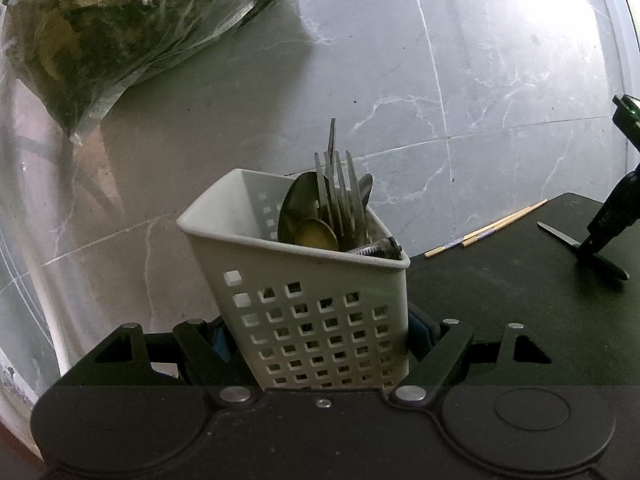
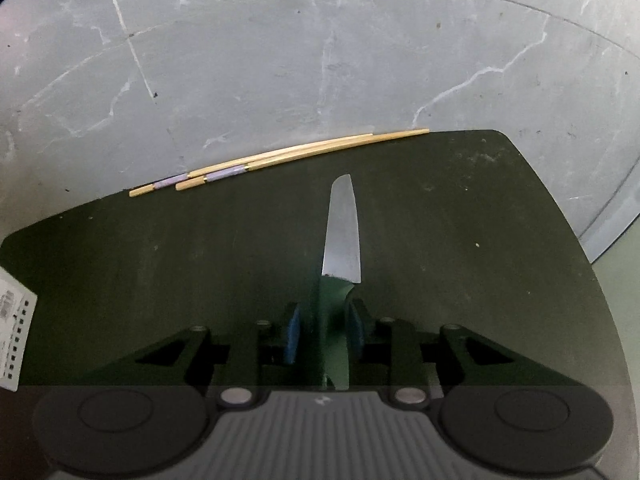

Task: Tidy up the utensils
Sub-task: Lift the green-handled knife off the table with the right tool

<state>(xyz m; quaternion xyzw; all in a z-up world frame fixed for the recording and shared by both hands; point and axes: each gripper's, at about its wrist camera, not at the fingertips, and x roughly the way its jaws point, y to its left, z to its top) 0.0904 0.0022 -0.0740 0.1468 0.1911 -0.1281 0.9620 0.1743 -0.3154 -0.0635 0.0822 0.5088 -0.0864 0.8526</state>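
Observation:
My left gripper (image 1: 320,336) is shut on a white perforated caddy (image 1: 316,312), gripping its lower sides. The caddy holds spoons (image 1: 304,208), a fork (image 1: 340,184) and other utensils. My right gripper (image 2: 324,332) straddles the dark green handle of a knife (image 2: 342,232) lying on the black table (image 2: 160,260); a gap shows on the left side of the handle. The knife also shows in the left wrist view (image 1: 560,234) with the right gripper (image 1: 596,244) on it. A pair of wooden chopsticks (image 2: 280,158) lies at the table's far edge.
A clear plastic bag of dark leafy stuff (image 1: 120,32) lies on the grey marble floor (image 1: 400,80) at the upper left. The caddy's corner (image 2: 16,328) shows at the left edge of the right wrist view. The table's edge drops off beyond the chopsticks.

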